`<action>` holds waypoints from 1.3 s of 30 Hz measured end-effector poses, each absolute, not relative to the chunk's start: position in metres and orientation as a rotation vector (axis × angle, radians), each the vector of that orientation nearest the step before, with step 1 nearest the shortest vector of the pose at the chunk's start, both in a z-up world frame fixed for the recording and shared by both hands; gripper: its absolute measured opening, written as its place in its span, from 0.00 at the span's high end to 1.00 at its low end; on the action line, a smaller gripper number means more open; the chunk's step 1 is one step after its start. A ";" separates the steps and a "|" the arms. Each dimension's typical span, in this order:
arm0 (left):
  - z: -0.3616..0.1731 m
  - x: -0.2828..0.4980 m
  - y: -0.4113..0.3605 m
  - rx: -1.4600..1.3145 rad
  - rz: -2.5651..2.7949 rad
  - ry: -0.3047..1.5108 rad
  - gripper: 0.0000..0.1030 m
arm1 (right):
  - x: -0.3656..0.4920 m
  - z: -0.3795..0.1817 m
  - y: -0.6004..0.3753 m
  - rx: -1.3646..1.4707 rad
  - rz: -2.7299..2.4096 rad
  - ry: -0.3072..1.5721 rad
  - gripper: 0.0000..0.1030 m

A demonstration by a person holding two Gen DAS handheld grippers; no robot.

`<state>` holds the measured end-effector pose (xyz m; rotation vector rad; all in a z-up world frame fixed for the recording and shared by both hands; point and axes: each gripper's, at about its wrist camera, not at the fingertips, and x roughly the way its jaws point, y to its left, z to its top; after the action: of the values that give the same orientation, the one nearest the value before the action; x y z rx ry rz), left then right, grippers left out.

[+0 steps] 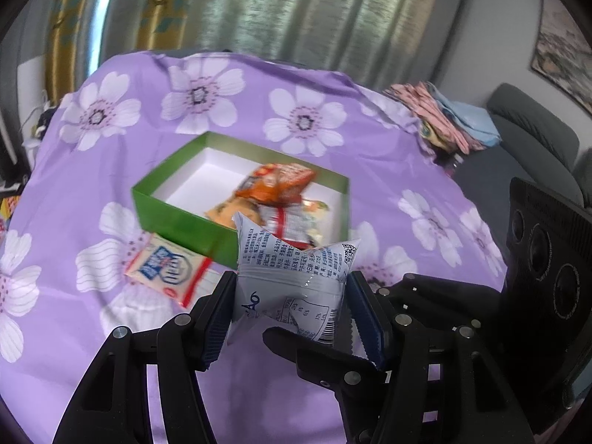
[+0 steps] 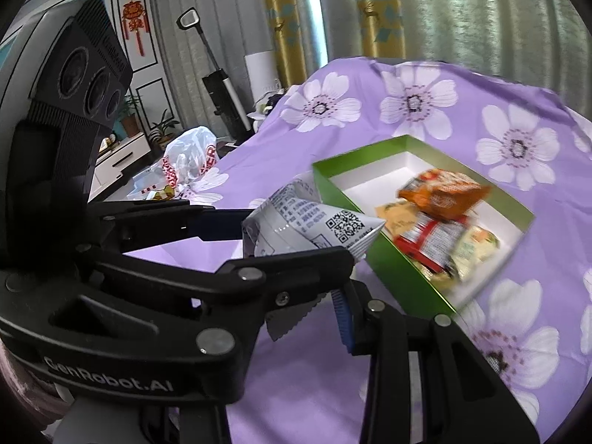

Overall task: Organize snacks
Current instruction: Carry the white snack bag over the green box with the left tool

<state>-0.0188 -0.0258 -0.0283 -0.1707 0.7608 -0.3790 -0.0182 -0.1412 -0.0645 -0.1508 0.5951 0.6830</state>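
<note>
My left gripper (image 1: 292, 296) is shut on a white snack packet (image 1: 296, 270) with black print and a QR code, held above the cloth just in front of the green box (image 1: 177, 218). The right gripper (image 1: 355, 333) crosses in from the right, its fingers near the packet's lower edge. In the right wrist view the left gripper (image 2: 296, 236) holds the same white packet (image 2: 314, 225) beside the box (image 2: 403, 270); my own right fingers (image 2: 342, 318) lie under it, their grip hidden. The box holds an orange packet (image 1: 277, 181) and several others. A cream-and-blue packet (image 1: 166, 270) lies left of the box.
A purple flowered cloth (image 1: 333, 122) covers the table. Folded fabrics (image 1: 444, 114) lie at its far right edge, with a grey sofa (image 1: 532, 129) behind. A plastic bag (image 2: 192, 159) sits off the table's left side. Curtains hang behind.
</note>
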 end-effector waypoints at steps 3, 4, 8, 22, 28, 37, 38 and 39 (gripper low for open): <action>-0.026 -0.023 -0.040 -0.152 -0.397 0.764 0.41 | -0.026 -0.064 -0.157 -0.134 0.664 0.597 0.63; -0.026 -0.026 -0.046 -0.145 -0.407 0.765 0.41 | -0.028 -0.064 -0.162 -0.134 0.657 0.596 0.63; -0.020 -0.033 -0.064 -0.128 -0.433 0.758 0.41 | -0.036 -0.061 -0.179 -0.124 0.634 0.585 0.63; -0.006 -0.038 -0.098 -0.078 -0.461 0.735 0.41 | -0.052 -0.052 -0.215 -0.097 0.593 0.538 0.63; -0.001 -0.030 -0.101 -0.067 -0.463 0.726 0.41 | -0.048 -0.047 -0.219 -0.085 0.590 0.525 0.63; 0.003 -0.010 -0.094 -0.080 -0.453 0.715 0.41 | -0.030 -0.040 -0.216 -0.079 0.597 0.518 0.63; 0.003 -0.009 -0.094 -0.079 -0.452 0.714 0.41 | -0.027 -0.040 -0.215 -0.078 0.599 0.518 0.63; 0.003 -0.006 -0.093 -0.078 -0.450 0.713 0.41 | -0.026 -0.040 -0.215 -0.078 0.599 0.518 0.63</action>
<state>-0.0056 -0.0932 0.0031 -0.0777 0.7131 -0.4504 -0.0263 -0.2147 -0.0396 -0.0782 0.5176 0.5995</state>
